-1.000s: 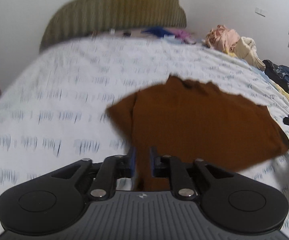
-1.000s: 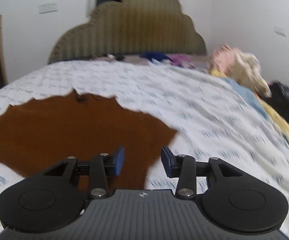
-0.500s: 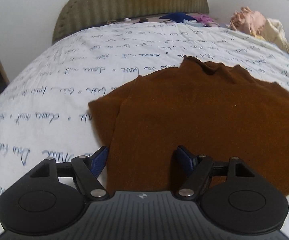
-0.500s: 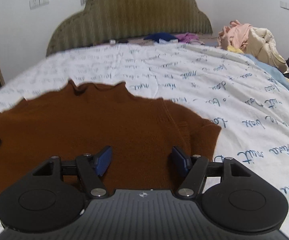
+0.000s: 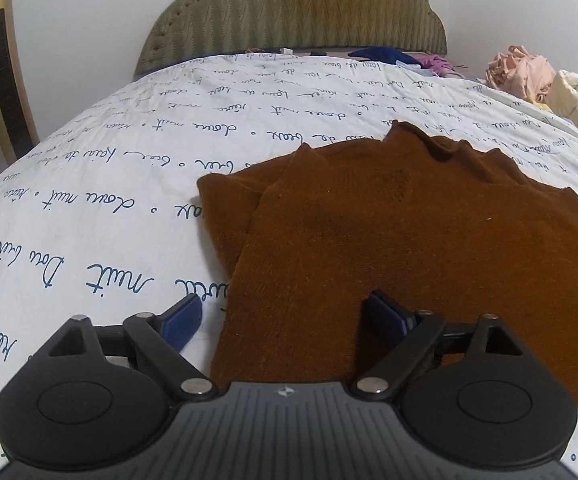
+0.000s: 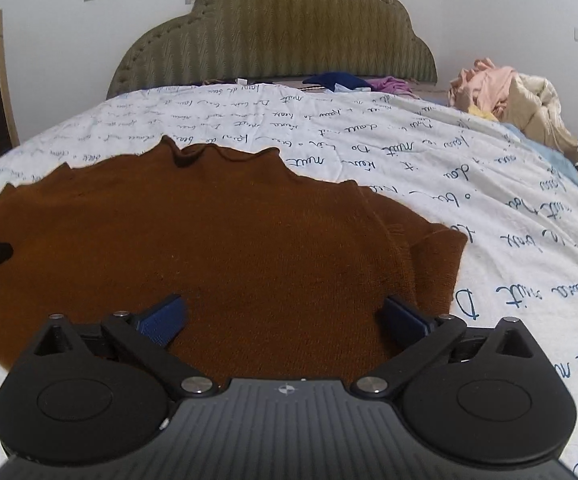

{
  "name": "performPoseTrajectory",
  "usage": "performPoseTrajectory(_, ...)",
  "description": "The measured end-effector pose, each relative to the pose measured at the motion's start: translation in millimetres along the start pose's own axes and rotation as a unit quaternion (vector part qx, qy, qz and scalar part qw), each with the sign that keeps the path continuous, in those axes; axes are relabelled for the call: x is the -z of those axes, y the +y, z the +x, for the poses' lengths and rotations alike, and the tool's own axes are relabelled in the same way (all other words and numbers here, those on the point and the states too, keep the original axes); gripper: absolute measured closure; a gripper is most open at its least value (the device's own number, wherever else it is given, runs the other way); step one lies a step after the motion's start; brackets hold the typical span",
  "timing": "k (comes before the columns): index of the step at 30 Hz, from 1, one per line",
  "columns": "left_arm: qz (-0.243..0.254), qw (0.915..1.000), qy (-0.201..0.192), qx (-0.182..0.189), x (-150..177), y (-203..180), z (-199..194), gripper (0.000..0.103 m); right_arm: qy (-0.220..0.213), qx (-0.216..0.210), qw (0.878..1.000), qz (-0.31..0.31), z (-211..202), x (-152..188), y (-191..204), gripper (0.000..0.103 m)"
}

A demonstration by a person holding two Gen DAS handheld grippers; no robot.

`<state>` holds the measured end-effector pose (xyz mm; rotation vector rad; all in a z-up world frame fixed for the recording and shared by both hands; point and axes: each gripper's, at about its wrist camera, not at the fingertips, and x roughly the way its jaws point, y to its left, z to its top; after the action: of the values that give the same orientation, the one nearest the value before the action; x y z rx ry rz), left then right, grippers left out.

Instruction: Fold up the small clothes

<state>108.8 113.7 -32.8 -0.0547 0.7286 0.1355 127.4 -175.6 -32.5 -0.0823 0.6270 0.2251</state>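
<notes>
Brown top (image 5: 429,248) spread flat on bed sheet (image 5: 129,152), filling frame centre, sleeves apparently tucked under at both sides. Left gripper (image 5: 285,320) and right gripper (image 6: 285,320) low in frame, jaws wide apart, holding nothing. Main folds likely still ahead.

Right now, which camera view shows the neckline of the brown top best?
The right wrist view: the neckline sits near the centre, its dip clearly seen. The left wrist view shows it too, but further right and more foreshortened.

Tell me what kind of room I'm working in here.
Almost certainly a bedroom: a padded headboard, a bedspread printed with handwriting under the brown sweater, and loose clothes piled at the far right edge.
</notes>
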Motion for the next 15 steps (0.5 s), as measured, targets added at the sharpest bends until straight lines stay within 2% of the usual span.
performPoseTrajectory(10, -0.009, 0.9997, -0.022, -0.005, 8, 3, 3, 0.001, -0.018, -0.003, 1.000, 0.008, 0, 10, -2, 0.000)
performPoseTrajectory(15, -0.018, 0.9993, -0.031, -0.001, 11, 5, 4, 0.000, -0.024, -0.009, 1.000, 0.016, -1, 11, -4, 0.000)
